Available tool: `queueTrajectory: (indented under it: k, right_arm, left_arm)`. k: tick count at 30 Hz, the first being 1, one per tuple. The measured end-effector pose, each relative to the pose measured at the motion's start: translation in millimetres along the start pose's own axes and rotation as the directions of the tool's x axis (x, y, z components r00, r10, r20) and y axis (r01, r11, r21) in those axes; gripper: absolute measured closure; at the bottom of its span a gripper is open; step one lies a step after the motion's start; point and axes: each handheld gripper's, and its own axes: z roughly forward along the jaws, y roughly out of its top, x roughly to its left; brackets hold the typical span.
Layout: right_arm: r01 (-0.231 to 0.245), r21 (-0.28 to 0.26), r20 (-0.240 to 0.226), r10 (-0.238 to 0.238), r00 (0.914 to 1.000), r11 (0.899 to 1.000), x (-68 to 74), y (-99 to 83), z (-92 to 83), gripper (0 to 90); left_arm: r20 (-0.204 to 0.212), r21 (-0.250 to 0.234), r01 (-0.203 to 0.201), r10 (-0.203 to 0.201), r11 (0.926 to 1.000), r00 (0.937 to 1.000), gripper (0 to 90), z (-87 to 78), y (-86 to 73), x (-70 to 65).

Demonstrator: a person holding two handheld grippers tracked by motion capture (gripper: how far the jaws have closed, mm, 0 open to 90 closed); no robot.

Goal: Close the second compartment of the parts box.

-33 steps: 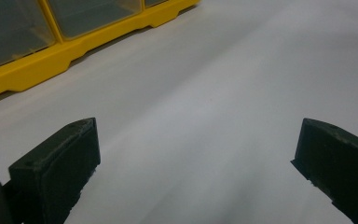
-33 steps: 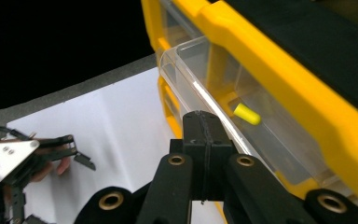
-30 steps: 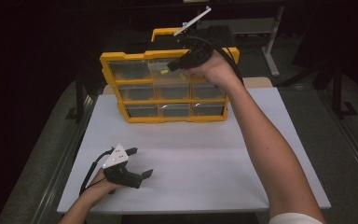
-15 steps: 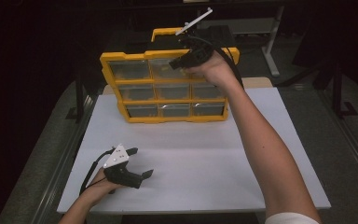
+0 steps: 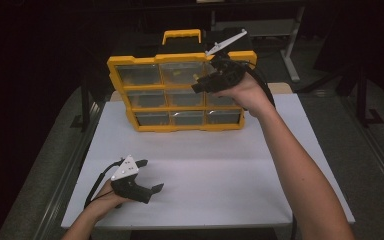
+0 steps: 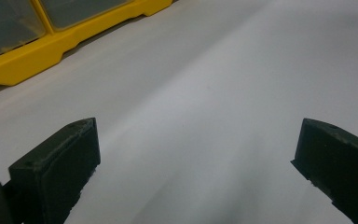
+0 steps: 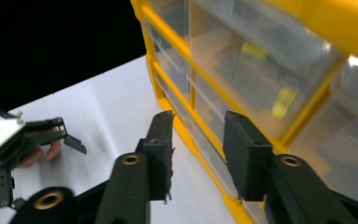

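Note:
A yellow organizer (image 5: 180, 127) with a handle and clear drawers stands upright at the back of the white table top (image 5: 220, 170). My right gripper (image 5: 200, 86) hovers just in front of its top row, near the middle and right drawers. In the right gripper view the right gripper (image 7: 198, 119) has its jaws partly apart; they have just been opening, with nothing between them and the organizer (image 7: 261, 70) close behind. My left gripper (image 5: 152, 175) rests on the table at the front left. In its own view the left gripper (image 6: 196, 135) stands wide open over bare white surface.
Small yellow parts show inside the top drawers (image 7: 284, 100). The organizer's yellow base (image 6: 37, 56) lies ahead of the left gripper. Dark metal stands (image 5: 290, 55) rise behind the table, and grey rails (image 5: 75, 165) run along its sides.
My right hand has come down from the organizer's top edge to the front of the top drawers, and its jaws have gone from shut to partly apart. The left hand has kept still.

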Motion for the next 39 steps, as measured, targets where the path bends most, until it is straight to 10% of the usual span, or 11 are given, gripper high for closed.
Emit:
queueTrajectory:
  k: [32, 39]
  right_arm:
    - [-0.041, -0.004, 0.074, 0.041, 0.9964, 0.999, 9.9, -148.5, 7.0, 2.2]
    - [-0.069, 0.003, 0.076, 0.069, 0.9947, 0.998, 14.7, -181.6, 6.9, 1.2]
  left_arm:
    - [-0.011, 0.014, 0.022, -0.022, 0.9997, 0.9997, 0.0, -1.4, -1.8, 4.9]
    - [-0.019, 0.017, 0.031, -0.03, 0.9994, 0.9994, 0.0, -1.6, -1.9, 4.9]
